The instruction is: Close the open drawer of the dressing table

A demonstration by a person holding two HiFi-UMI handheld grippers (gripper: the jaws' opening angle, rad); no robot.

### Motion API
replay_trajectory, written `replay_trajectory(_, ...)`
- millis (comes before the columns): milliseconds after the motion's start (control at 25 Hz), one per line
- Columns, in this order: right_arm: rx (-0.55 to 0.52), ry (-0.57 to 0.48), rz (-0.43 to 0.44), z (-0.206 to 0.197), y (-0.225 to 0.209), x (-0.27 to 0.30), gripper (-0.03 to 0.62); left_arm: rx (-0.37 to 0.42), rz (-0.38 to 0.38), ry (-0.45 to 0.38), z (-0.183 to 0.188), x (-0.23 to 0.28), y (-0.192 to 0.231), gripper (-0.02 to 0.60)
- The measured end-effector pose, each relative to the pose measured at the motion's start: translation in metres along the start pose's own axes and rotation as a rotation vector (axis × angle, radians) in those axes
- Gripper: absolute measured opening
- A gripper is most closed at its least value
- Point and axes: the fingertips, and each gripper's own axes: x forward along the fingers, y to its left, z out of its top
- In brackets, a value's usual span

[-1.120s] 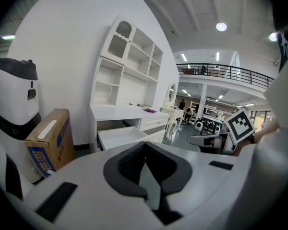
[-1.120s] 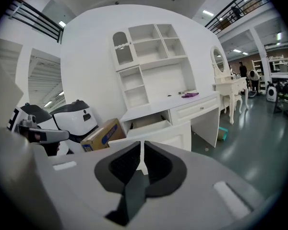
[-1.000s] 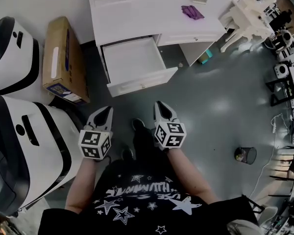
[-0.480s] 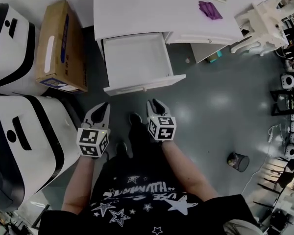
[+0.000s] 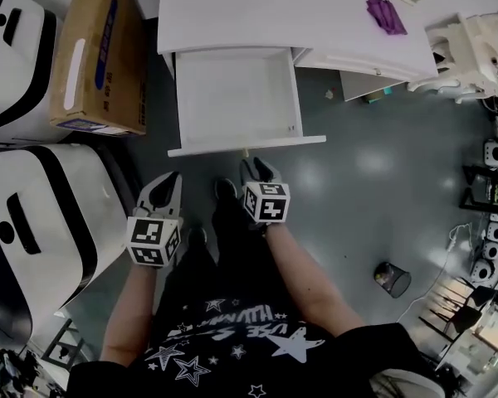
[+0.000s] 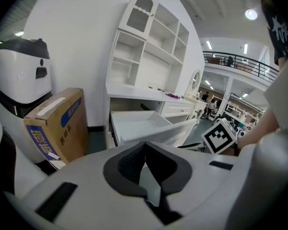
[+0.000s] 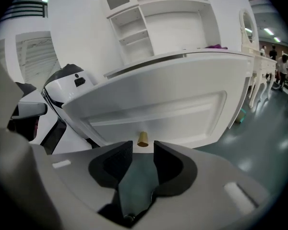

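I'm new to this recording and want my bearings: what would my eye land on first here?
The empty white drawer, pulled wide out of the dressing table, dominates the top of the head view. The right tongs, jaws just opened with nothing between them, sit right before its small brass knob. A cardboard box lies left of the drawer.

the person wears a black short-sleeved t-shirt (image 5: 232, 342) printed with white stars, some solid and some outlined, and a band of white lettering, plus black trousers (image 5: 236, 259) and dark shoes (image 5: 226, 189). the left gripper (image 5: 168, 181) and right gripper (image 5: 257, 166) have pale grey shells, black textured pads (image 7: 116, 164) and a white cube (image 5: 266, 201) with black square markers. the right gripper's jaws have just been opening, with nothing between them.
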Motion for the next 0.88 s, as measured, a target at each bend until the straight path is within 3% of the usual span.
replay_trajectory(240, -0.089, 0.033, 0.009, 0.005, 0.001, 0.02, 0.109, -0.043, 0.042, 0.028, -0.003, 0.01, 0.005, 0.009)
replay_trajectory(600, -0.01, 0.044, -0.027, 0.023, -0.006, 0.038, 0.098, -0.059, 0.083, 0.048, 0.008, 0.027, 0.009, 0.009)
replay_trajectory(880, -0.01, 0.043, -0.01, 0.062, -0.011, 0.07, 0.098, -0.075, 0.138, 0.002, 0.04, 0.041, 0.029, 0.009)
